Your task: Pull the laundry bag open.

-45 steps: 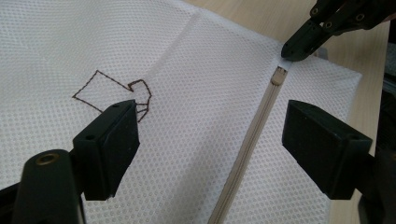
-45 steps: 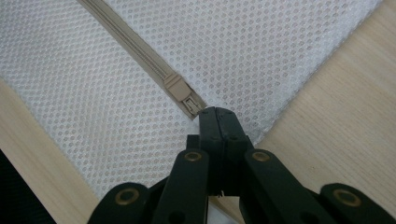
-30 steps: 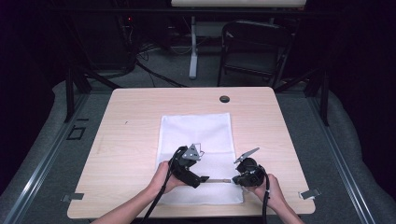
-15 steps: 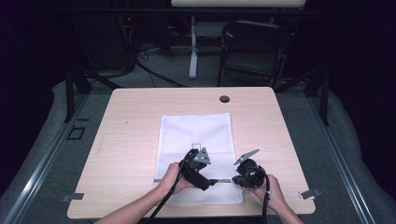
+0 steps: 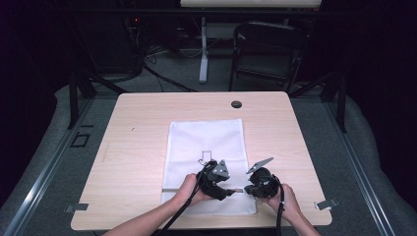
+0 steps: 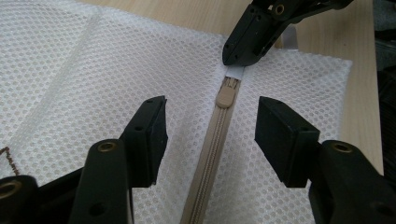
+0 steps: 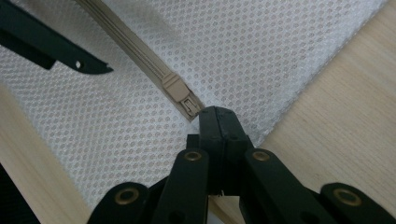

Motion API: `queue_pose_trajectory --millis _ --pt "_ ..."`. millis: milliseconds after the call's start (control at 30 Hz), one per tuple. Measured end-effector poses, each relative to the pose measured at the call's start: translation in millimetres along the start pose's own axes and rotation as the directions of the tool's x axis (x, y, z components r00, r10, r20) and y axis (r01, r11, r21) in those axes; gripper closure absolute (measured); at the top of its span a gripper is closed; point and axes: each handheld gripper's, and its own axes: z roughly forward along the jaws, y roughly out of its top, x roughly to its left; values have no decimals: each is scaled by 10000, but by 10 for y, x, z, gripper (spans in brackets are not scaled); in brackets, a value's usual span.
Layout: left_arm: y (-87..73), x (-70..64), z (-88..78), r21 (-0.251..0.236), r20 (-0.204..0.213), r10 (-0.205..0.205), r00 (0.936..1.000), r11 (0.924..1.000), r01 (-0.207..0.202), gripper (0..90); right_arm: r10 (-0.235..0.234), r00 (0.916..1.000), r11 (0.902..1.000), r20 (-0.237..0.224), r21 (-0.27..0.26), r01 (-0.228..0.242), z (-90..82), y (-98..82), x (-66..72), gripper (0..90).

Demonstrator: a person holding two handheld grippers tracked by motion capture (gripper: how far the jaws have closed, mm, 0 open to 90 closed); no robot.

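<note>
Bag [image 5: 206, 147]: white mesh, flat on desk [image 5: 133, 137].
Left hand-held gripper [image 6: 210, 123]: jaws just closing, not yet touching zipper [image 6: 212, 149] between them.
Right hand-held gripper [image 7: 218, 122]: clamped on bag's zipper end.

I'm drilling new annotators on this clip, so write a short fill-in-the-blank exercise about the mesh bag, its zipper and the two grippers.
1. The white mesh bag lies flat on a ____ table.
2. The zipper on the bag is ____ in colour.
3. The right gripper is shut on the bag's ____ beside the zipper slider.
4. The left gripper has just been closing, and the zipper runs ____ its two jaws, untouched.

Missing words: wooden; beige; end; between
</note>
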Motion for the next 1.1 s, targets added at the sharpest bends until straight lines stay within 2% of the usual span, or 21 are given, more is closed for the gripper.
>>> queue_pose_trajectory --millis 467,600,733,800,933,1000,1033,1100 --pt "47 -30 193 -49 408 229 9989 9997 -227 626 -77 10000 10000 -55 -2 77 2 5 1 900" --pt "63 -58 230 -12 432 445 9981 9990 -445 682 -137 9999 9999 48 62 136 1 8 5 900" --pt "57 -43 259 -163 334 288 9990 9995 -283 754 -79 10000 10000 -44 -20 79 4 6 6 900" --pt "55 -31 265 -149 457 244 9987 9996 -238 792 -79 10000 10000 -45 -15 79 3 6 5 900" --pt "55 -45 274 -67 376 253 9990 9997 -250 793 -75 10000 10000 52 35 74 0 5 12 900" --pt "47 -45 295 -166 552 221 9982 9996 -212 794 -49 9999 10000 135 49 49 0 6 21 900" --pt "52 -46 296 31 573 275 9980 9996 -277 776 -47 9999 10000 137 52 46 -1 5 20 900" --pt "47 -42 307 -80 700 168 9974 9998 -163 765 -50 10000 10000 -34 -18 50 2 1 8 900"
